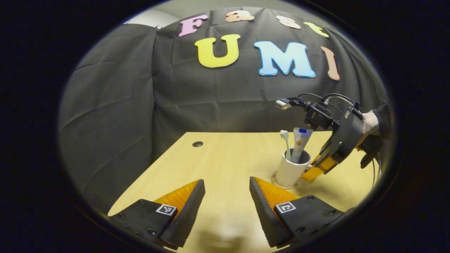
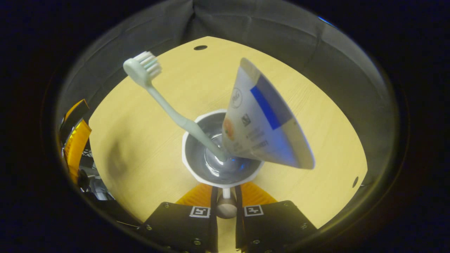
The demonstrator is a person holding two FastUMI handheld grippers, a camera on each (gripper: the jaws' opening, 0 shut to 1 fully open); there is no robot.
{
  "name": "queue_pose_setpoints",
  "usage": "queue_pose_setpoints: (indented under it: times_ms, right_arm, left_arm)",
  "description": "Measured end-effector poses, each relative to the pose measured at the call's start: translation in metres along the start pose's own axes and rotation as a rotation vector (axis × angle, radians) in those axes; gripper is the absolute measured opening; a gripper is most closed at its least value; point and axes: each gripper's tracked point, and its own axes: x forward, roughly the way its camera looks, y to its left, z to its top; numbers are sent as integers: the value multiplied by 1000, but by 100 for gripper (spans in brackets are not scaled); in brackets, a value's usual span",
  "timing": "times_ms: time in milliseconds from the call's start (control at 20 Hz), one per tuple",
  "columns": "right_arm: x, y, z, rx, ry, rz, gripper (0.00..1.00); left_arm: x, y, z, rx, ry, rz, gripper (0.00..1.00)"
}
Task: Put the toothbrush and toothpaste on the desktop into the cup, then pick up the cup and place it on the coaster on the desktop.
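A white cup point(image 1: 291, 172) stands on a round coaster point(image 1: 276, 182) at the right of the wooden desktop point(image 1: 218, 158). A pale toothbrush point(image 1: 285, 140) and a toothpaste tube point(image 1: 301, 143) stand in it. The right gripper view looks down into the cup point(image 2: 197, 168), with the toothbrush point(image 2: 165, 103) leaning left and the tube point(image 2: 263, 123) leaning right. My right gripper point(image 2: 226, 191) is shut on the cup's handle point(image 2: 226, 193), and it shows as the right gripper point(image 1: 311, 173) beside the cup, held by a hand point(image 1: 369, 124). My left gripper point(image 1: 226, 196) is open over bare desktop, left of the cup.
A black cloth wall point(image 1: 140, 98) closes the desk's far side. Cable holes point(image 1: 197, 144) sit near the desk's far edge, with another hole point(image 2: 355, 181) near an edge. Part of the left gripper point(image 2: 75, 140) shows at the left rim.
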Motion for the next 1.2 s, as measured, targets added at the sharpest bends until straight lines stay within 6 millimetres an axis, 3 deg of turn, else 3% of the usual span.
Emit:
queue_pose_setpoints:
  times_ms: [350,650,850,1200]
  right_arm:
    - [-26,-10,-2,7,-44,-28,31]
    - [-81,-11,-3,87,-177,-41,31]
    - [-118,-19,-9,148,-304,-113,31]
    - [-200,-45,-4,296,-616,-333,31]
  left_arm:
    - [3,-17,9,20,-9,-42,87]
    - [1,-59,38,77,-58,-124,87]
    - [0,-85,72,82,-103,-172,87]
    - [-22,-108,152,77,-232,-186,87]
